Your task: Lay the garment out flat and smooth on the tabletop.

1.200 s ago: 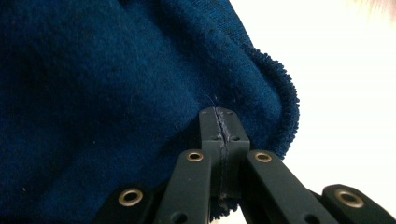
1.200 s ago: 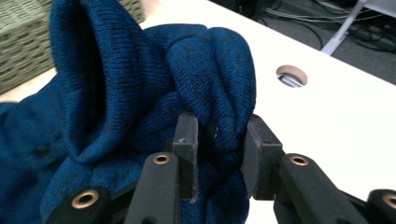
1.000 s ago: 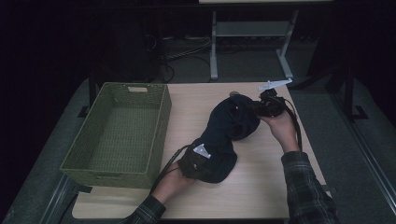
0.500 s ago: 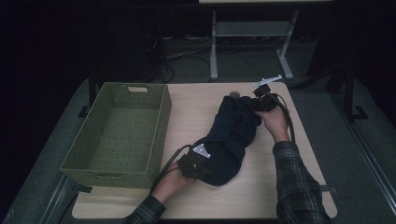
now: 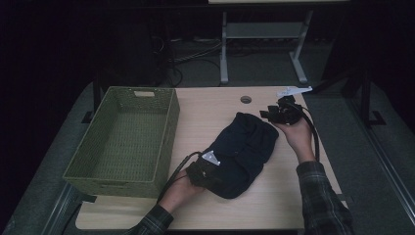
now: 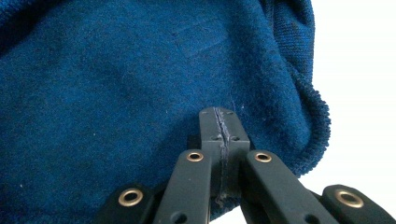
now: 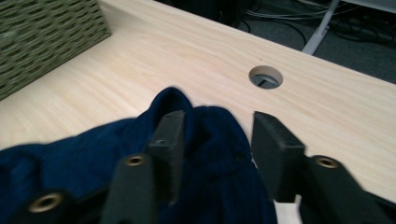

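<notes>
The high view is looking dim, the surroundings sinking into near black while the table (image 5: 215, 117) is catching soft light from above. The left gripper view is glowing bright, its background blowing out to white beside the sharply rendered cloth (image 6: 140, 93). The right gripper view is showing evenly lit, with the near jaws blurring.

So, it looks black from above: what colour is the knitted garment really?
Blue. The garment shows best in the left gripper view, a plain deep blue knit.
</notes>
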Action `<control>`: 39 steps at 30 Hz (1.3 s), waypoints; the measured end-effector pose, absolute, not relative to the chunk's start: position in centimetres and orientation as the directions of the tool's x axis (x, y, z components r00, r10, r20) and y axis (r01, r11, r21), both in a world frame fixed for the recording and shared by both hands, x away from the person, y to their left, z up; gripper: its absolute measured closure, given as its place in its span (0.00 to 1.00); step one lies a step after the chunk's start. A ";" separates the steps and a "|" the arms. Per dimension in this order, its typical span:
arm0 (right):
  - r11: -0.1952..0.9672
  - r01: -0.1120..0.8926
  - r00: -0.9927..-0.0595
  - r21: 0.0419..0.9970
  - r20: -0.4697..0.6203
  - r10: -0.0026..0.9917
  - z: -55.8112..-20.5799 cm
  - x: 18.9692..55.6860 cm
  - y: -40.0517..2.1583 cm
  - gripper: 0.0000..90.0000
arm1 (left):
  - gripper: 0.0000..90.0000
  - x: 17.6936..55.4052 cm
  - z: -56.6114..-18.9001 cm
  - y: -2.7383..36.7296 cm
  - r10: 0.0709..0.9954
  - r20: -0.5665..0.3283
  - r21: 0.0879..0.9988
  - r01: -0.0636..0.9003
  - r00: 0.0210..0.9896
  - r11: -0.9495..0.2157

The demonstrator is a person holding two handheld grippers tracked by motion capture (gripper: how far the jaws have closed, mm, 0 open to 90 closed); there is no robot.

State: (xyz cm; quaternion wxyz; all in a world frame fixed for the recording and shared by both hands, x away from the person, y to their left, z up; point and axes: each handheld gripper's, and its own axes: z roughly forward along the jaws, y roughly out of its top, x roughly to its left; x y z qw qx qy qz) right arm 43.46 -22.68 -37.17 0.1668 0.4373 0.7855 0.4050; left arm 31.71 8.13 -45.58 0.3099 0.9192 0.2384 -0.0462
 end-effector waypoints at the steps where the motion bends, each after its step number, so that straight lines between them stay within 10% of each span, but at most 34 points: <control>1: 0.292 0.551 -0.568 0.782 0.095 0.817 -37.2 42.9 -22.9 0.69 | 1.00 31.7 -45.6 8.1 0.410 -0.230 0.546 0.466 0.882 -0.696; 10: 0.313 0.513 -0.598 0.800 0.071 0.798 -38.5 38.0 -24.3 0.99 | 1.00 31.6 -45.5 8.0 0.414 -0.220 0.549 0.463 0.883 -0.696; 39: 0.411 0.545 -0.704 0.731 0.133 0.698 -46.0 30.5 -20.0 1.00 | 0.99 31.4 -45.2 7.7 0.438 -0.194 0.525 0.470 0.878 -0.710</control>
